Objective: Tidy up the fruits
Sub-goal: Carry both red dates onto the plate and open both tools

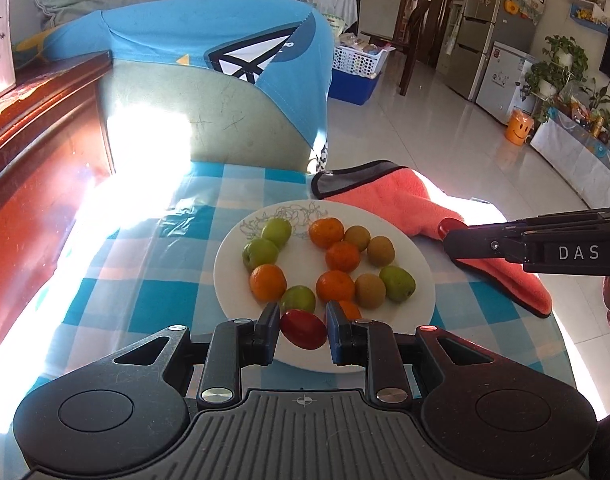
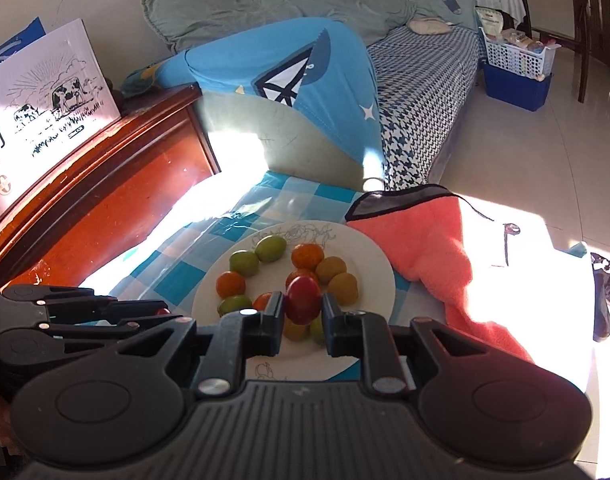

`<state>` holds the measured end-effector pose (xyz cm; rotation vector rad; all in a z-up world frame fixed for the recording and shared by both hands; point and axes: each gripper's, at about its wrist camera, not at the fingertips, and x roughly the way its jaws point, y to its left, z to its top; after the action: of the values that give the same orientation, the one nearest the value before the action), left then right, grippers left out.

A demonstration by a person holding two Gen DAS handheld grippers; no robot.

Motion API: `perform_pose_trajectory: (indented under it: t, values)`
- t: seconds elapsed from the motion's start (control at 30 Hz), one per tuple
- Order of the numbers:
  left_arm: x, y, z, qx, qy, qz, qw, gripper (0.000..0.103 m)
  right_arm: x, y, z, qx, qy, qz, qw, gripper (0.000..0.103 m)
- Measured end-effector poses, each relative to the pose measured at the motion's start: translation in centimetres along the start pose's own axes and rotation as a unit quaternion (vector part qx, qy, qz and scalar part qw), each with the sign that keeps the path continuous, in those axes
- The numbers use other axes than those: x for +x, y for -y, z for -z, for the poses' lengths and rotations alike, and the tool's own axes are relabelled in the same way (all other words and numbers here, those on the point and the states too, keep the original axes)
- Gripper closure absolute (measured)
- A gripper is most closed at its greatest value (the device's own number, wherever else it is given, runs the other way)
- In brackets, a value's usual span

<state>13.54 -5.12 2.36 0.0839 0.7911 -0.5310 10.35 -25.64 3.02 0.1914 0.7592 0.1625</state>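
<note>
I see a coral towel draped over the surface's far right edge, a blue shirt over the chair beyond, and a fridge across the room.

Hard sunlight, both views. Left wrist view: a blown-out white patch left of the plate washes out the checked tablecloth and flares up the chair back behind the plate; detail lost there. Right wrist view: similar burnout right of the plate, over the far side of the orange towel. Fruit on the plate is evenly lit and sharp. Strong fisheye bowing toward the edges, corners vignetted black. Distant room slightly soft.
</note>
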Motion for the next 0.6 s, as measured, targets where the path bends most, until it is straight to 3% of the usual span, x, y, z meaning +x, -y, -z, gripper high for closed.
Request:
perform_pose_trajectory:
  t: [0.6]
  values:
    - [5.6, -1.1, -3.3, -0.02, 0.004, 0.016, 0.9997, 0.081, 4.3, 0.6, -0.6, 0.027, -0.024, -0.002, 0.999, 0.083]
